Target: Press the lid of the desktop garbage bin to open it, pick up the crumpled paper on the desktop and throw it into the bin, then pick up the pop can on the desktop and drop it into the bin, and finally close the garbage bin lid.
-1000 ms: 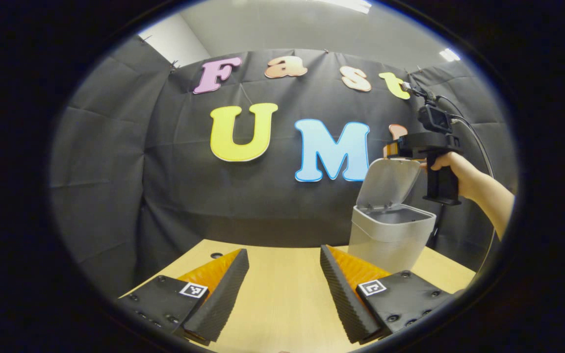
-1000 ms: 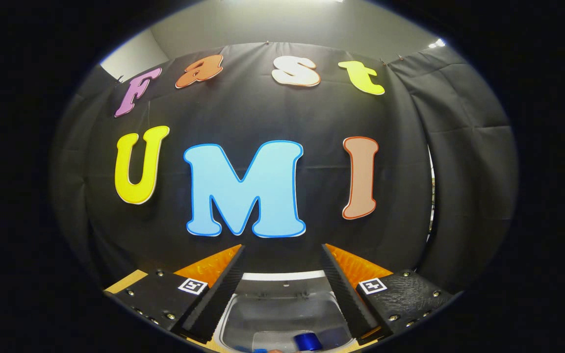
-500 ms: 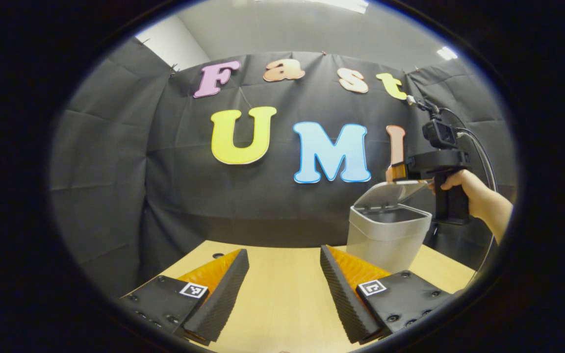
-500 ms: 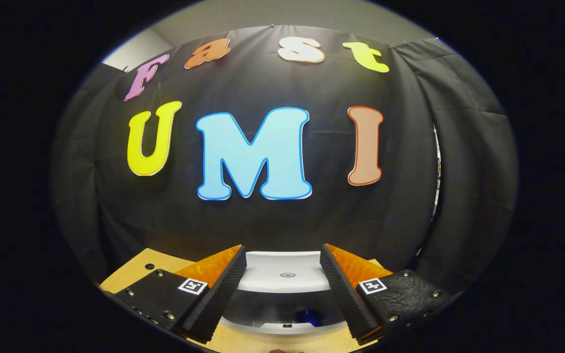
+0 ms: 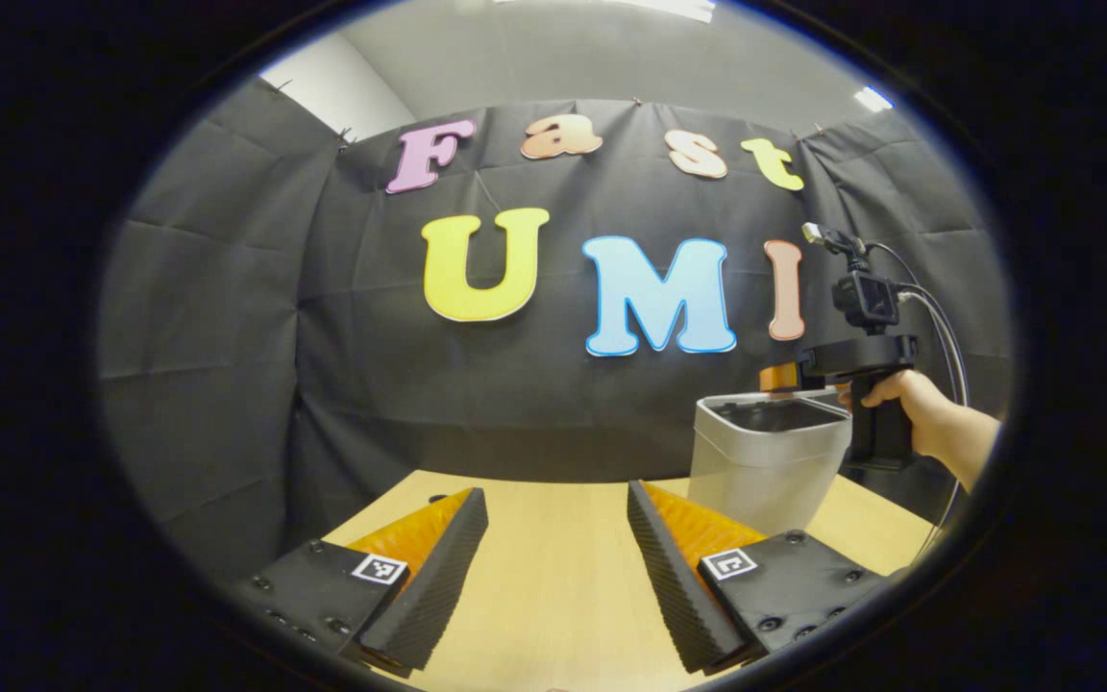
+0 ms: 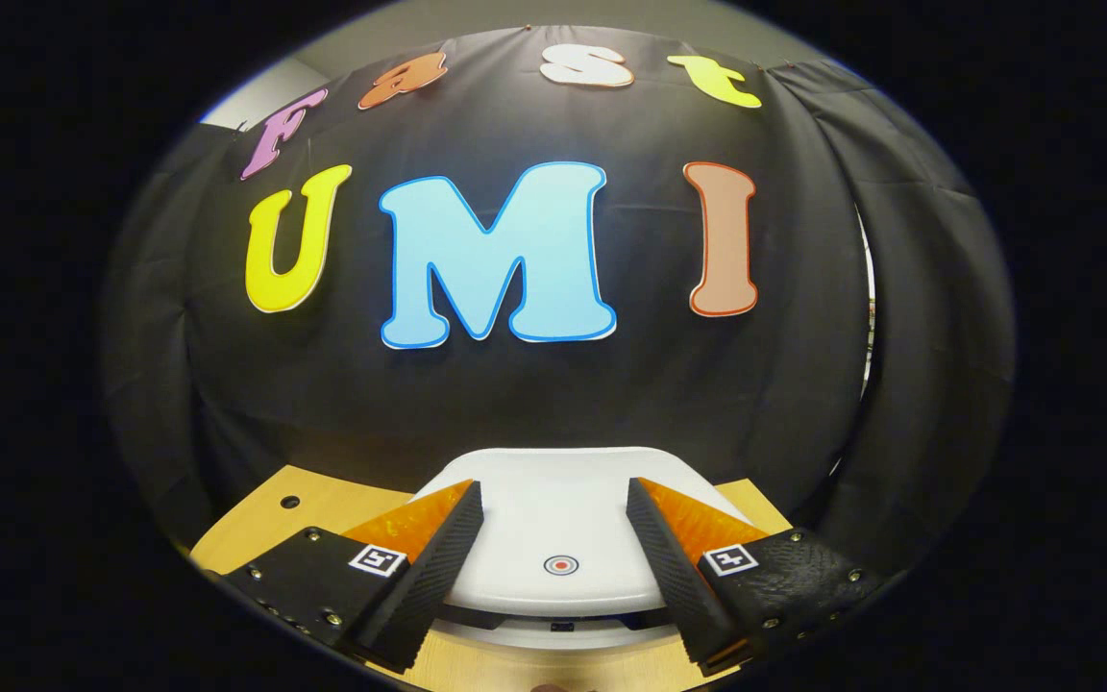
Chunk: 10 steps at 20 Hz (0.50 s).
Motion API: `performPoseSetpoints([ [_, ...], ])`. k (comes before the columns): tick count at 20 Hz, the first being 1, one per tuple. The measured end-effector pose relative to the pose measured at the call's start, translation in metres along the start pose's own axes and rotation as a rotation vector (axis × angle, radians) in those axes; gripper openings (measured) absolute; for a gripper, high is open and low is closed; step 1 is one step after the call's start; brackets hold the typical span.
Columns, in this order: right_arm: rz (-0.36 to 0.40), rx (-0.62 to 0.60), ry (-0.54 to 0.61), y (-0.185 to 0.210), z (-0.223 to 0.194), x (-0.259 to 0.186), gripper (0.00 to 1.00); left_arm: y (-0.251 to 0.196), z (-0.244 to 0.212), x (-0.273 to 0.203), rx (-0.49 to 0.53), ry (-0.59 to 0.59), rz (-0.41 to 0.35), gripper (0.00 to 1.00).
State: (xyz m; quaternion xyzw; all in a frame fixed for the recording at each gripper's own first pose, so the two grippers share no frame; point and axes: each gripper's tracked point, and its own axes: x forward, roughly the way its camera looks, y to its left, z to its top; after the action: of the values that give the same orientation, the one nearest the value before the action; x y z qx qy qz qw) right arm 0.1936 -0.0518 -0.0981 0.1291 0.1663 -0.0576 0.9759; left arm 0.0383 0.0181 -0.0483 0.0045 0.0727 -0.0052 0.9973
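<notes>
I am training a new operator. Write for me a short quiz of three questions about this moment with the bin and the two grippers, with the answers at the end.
1. True or false: the lid of the garbage bin stands fully upright.
2. Which gripper is over the lid? A) the left gripper B) the right gripper C) both
3. Fill the gap: in the left gripper view, a person's ____ holds the right gripper's handle beside the bin.

Key:
1. False. The lid is lowered, nearly flat on the bin.
2. B. Its open fingers straddle the lid, while the left gripper, also open, is above the table, away from the bin.
3. hand
</notes>
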Motion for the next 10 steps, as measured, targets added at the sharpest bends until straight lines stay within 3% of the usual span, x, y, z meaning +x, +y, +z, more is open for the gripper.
performPoseSetpoints([
  [4,-0.018,-0.04,-0.069,-0.008,0.004,0.008,0.97,0.001,-0.004,0.002,-0.001,0.01,0.009,0.96],
  [10,0.011,-0.007,-0.038,-0.009,-0.016,0.01,0.97,-0.003,-0.005,0.002,0.005,0.014,0.009,0.96],
])
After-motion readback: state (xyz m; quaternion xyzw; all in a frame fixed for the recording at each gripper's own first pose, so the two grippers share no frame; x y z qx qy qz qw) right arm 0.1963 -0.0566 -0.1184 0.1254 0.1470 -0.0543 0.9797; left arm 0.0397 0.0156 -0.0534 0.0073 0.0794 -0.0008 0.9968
